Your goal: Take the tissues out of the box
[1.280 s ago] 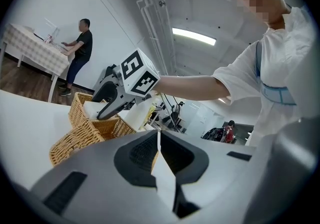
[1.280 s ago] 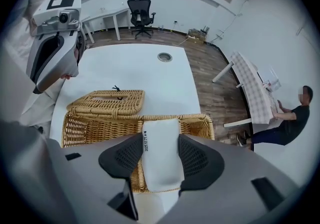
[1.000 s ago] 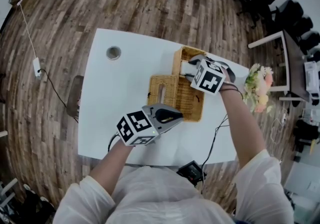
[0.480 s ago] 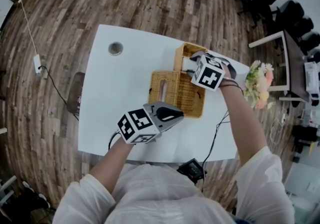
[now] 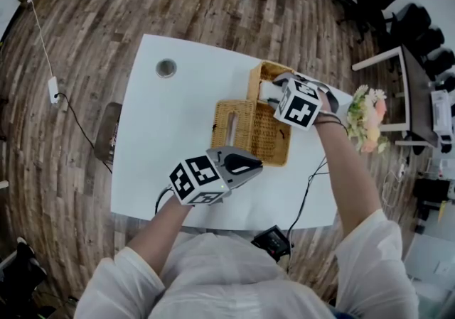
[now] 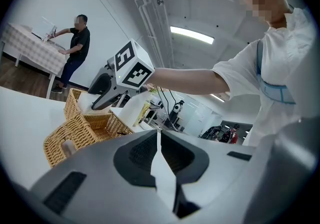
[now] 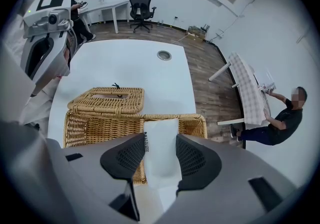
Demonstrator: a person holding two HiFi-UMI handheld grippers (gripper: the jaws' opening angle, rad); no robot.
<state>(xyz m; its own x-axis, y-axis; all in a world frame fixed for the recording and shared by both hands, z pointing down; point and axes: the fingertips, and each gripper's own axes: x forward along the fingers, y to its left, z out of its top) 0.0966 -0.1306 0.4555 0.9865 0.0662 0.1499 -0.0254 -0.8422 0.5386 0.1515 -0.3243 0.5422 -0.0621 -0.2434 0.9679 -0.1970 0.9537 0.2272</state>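
R gripper (image 7: 160, 140) clamped on flat white tissue pack (image 7: 161, 127) over woven wicker box (image 7: 95, 129), L gripper (image 6: 159, 135) jaws together at box's 7 o'clock, scene nearly unchanged vs earlier frame

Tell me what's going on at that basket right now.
A person is working with a gripper in each hand. The right gripper is clamped on a white tissue pack at the open basket, and the pack sticks up above the rim. The wicker lid lies beside the basket on the table. The left gripper hangs shut near the basket, touching nothing.
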